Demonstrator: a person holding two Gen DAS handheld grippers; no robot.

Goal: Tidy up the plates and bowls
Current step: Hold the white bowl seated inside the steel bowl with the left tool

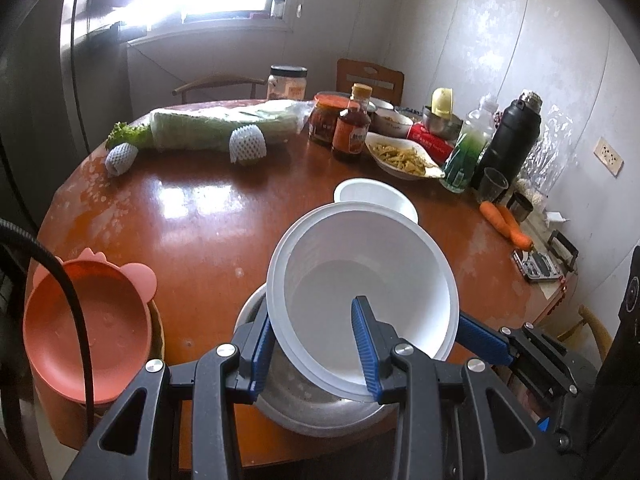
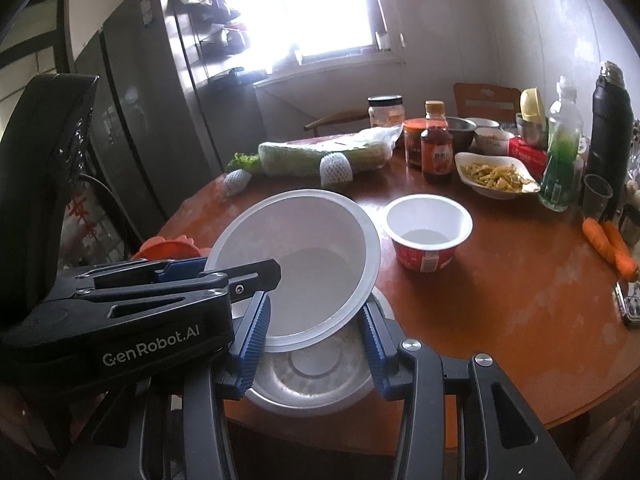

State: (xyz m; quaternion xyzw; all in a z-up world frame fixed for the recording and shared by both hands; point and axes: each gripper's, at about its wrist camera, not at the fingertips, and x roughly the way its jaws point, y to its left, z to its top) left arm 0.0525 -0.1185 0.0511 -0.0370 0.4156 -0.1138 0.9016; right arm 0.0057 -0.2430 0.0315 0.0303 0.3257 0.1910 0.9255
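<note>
The left gripper point(image 1: 316, 344) pinches the rim of a big white paper bowl point(image 1: 368, 284), with one blue finger point(image 1: 366, 344) inside the bowl and the other one outside its wall. The bowl is tipped up on its side, so its open mouth faces the camera, and it sits over a shiny metal bowl point(image 1: 320, 408) near the front edge of the round brown table point(image 1: 192, 216). The right gripper point(image 2: 316, 340) has its two blue fingers spread apart, one on each side of the metal bowl point(image 2: 312, 380), just under the tipped white bowl point(image 2: 304, 256), and it holds nothing. From the right wrist view the left gripper point(image 2: 224, 272) comes in from the side and bites the white bowl's rim. A smaller paper bowl point(image 2: 428, 232), white inside and red outside, stands upright on the table just behind the big one. A pink plate point(image 1: 88, 320) with little ears sits at the left edge of the table. Farther back are a long wrapped cabbage point(image 1: 224, 128), some sauce jars point(image 1: 352, 128), a dish of yellow food point(image 1: 404, 156), a black flask point(image 1: 512, 136) and two carrots point(image 1: 508, 224)
</note>
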